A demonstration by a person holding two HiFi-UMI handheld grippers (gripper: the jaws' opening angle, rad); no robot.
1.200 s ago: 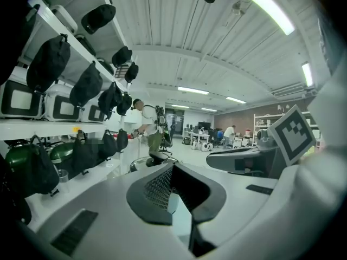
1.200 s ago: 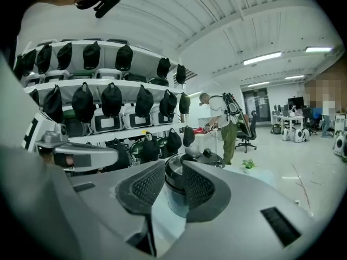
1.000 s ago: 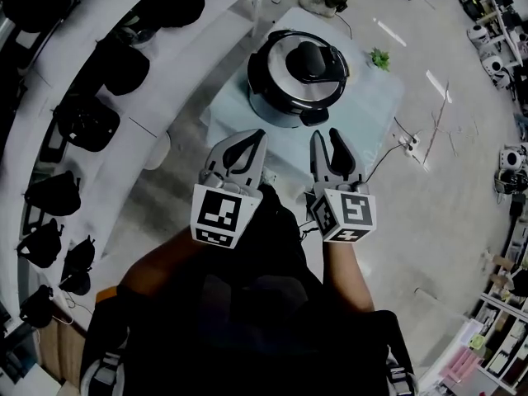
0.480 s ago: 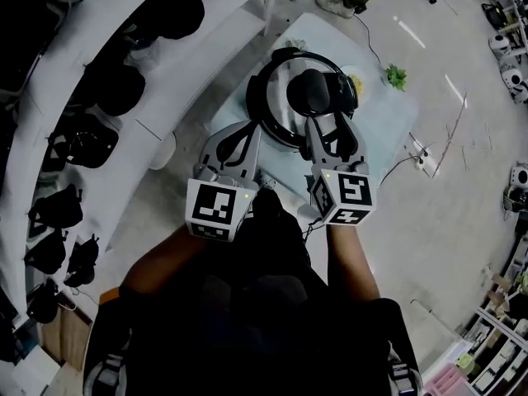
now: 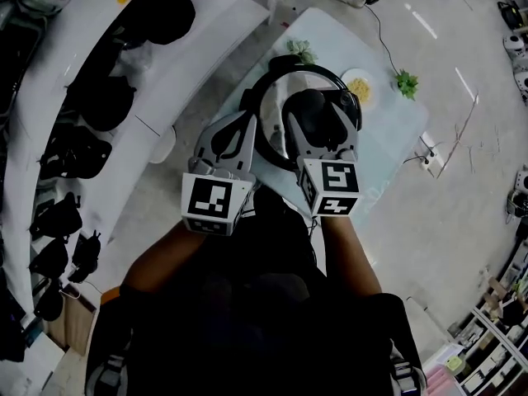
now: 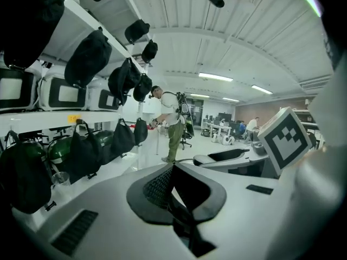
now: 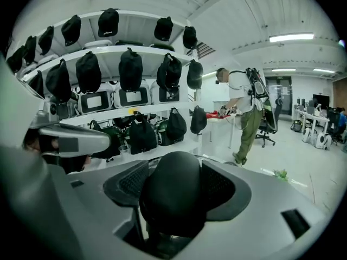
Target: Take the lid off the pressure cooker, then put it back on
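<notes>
The pressure cooker (image 5: pixel 276 89) stands on a pale table (image 5: pixel 388 139), with its steel lid on and a black knob (image 5: pixel 312 110) in the middle. My right gripper (image 5: pixel 318 120) reaches over the lid. Its jaws have just been opening and now stand wide, with the knob (image 7: pixel 173 199) between the pads, which do not press on it. My left gripper (image 5: pixel 247 124) hovers at the cooker's left edge, fingertips together and nothing in them. In the left gripper view the closed tips (image 6: pixel 172 169) point past the cooker toward the shelves.
A small plate of yellow food (image 5: pixel 360 85) and two green sprigs (image 5: pixel 406 82) lie on the table behind the cooker. Curved white shelves with black bags (image 5: pixel 107 97) run along the left. A power strip (image 5: pixel 429 151) lies on the floor at right. A person (image 7: pixel 246 112) stands farther off.
Both grippers have moved forward to the cooker. The right gripper's jaws have spread and now straddle the lid knob. The left gripper has come alongside the cooker's left edge.
</notes>
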